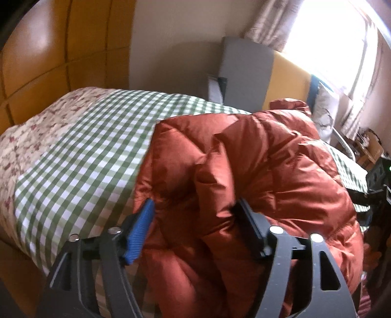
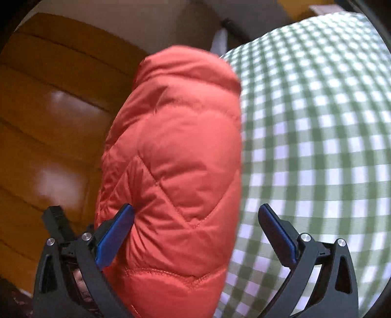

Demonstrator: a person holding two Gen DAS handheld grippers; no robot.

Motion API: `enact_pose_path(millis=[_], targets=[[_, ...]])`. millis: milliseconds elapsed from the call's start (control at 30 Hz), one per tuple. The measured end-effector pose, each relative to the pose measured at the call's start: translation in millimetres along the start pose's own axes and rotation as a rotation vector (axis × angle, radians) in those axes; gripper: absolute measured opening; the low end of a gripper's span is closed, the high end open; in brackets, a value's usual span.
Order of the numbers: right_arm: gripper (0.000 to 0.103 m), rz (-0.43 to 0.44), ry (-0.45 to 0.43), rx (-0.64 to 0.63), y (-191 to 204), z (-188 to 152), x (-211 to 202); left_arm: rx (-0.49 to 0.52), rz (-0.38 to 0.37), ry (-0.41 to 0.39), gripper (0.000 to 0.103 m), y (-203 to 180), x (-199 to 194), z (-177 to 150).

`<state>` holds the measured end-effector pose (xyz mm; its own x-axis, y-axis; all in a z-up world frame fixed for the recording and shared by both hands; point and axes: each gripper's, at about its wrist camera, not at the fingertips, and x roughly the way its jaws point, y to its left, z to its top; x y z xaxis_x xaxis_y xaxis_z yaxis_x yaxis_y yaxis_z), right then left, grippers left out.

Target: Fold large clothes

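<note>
Left wrist view looks across a bed covered with a green-and-white checked sheet (image 1: 80, 151), with a floral quilt (image 1: 29, 137) at its far-left end and a yellow panelled wall (image 1: 61, 44) behind. A rust-orange quilted puffer jacket (image 1: 256, 166) lies bunched on the bed, filling the middle and right of the frame. The left gripper (image 1: 195, 208) has a thick roll of that jacket between its 2 fingers: the blue pad (image 1: 139, 232) presses the fabric on one side and the black finger (image 1: 249, 225) digs into it on the other, so the gripper is clamped on the jacket, with the jaws held fairly wide by the padding. A grey board (image 1: 244, 73) leans against the wall beyond the bed, and a bright window with patterned curtains (image 1: 276, 22) is at upper right. Right wrist view shows the same jacket (image 2: 176, 151) as a puffy, upright fold lying along the edge of the checked sheet (image 2: 317, 146), with the yellow panels (image 2: 53, 110) to its left. The right gripper (image 2: 196, 212) is spread wide: its left blue pad (image 2: 114, 234) touches the jacket's side, while the other pad (image 2: 276, 234) stands clear of the fabric over the sheet, so nothing is pinched.
</note>
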<state>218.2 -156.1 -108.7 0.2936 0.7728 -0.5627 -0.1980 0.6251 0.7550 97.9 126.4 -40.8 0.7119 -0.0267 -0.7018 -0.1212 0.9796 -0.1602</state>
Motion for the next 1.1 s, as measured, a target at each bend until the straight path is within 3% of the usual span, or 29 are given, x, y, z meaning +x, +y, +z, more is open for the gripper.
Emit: enact_pose_path(millis=[100,233,267,333,433,633,800,933,1100], targets=[[0.101,0.094,0.057,0.002,2,-1,21,-0.052,-0.035,0.018,0.075,14,6,-4],[0.101,0.120,0.064,-0.031,15,-3,32,-0.126,-0.184,0.058,0.075,35,22,-9],[0.098,0.121,0.059,-0.037,18,-5,32,-0.144,-0.224,0.063,0.075,39,25,-9],[0.082,0.121,0.036,-0.056,24,-8,22,-0.161,-0.266,0.064,0.075,39,28,-9],[0.074,0.121,-0.009,-0.087,33,-13,-1,-0.133,-0.311,0.061,0.074,21,30,-3],[0.071,0.022,-0.207,-0.081,4,-23,-102,0.014,-0.443,0.095,0.070,-86,57,20],[0.071,-0.126,-0.388,0.020,-59,-36,-204,0.205,-0.538,0.145,0.069,-231,91,36],[0.071,-0.253,-0.466,0.111,-108,-46,-260,0.378,-0.528,0.167,0.070,-328,111,31],[0.074,-0.349,-0.465,0.233,-154,-62,-278,0.439,-0.478,0.177,0.074,-375,123,26]])
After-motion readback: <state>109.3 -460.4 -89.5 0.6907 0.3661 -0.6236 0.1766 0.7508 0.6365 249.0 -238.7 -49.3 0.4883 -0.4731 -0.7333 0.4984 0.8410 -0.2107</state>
